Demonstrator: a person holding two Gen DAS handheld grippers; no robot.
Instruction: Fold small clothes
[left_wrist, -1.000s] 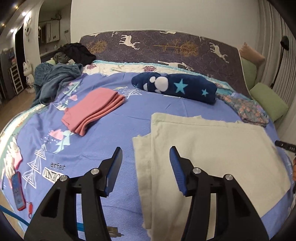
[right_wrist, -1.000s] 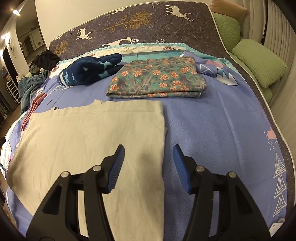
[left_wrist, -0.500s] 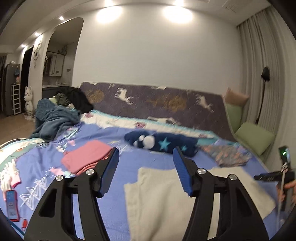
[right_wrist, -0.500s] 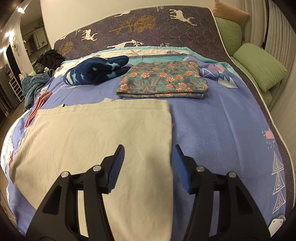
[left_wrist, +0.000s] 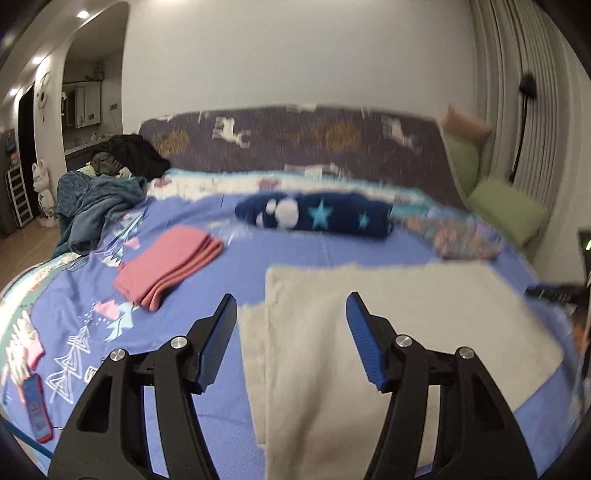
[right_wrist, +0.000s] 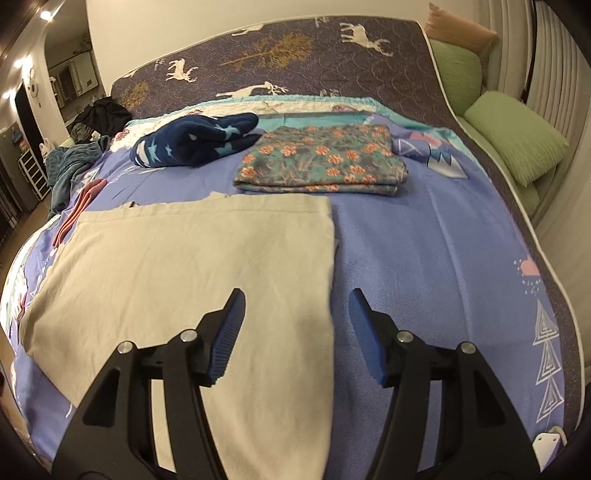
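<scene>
grippers numbered two, each with black arms and blue ribbed pads. the left gripper (left_wrist: 291, 325) hung above the bed with its jaws well apart, having just been opening, and nothing lay between the pads; it touched nothing. under it ran the left edge of the one cream rectangular cloth (left_wrist: 388, 332), spread flat on the blue patterned bedspread (left_wrist: 207, 280), with a narrower under-layer showing along that edge. the right gripper (right_wrist: 295, 321) also stood wide, its jaws having just been opening, empty and clear of the fabric, over the cloth's right edge (right_wrist: 184, 266).

beyond the cream cloth lay three other folded pieces: one pink folded cloth (left_wrist: 170, 266) to the left, one navy fleece bundle with pale stars (right_wrist: 195, 140) near the raised dark headboard printed with deer (right_wrist: 295, 59), and one teal floral folded cloth (right_wrist: 321, 158) just beside the bundle. one grey-blue crumpled blanket (left_wrist: 96, 199) sat at the far left corner. two green pillows (right_wrist: 517, 140) leaned at the right. one red-cased phone (left_wrist: 35, 410) lay on the near left edge.
</scene>
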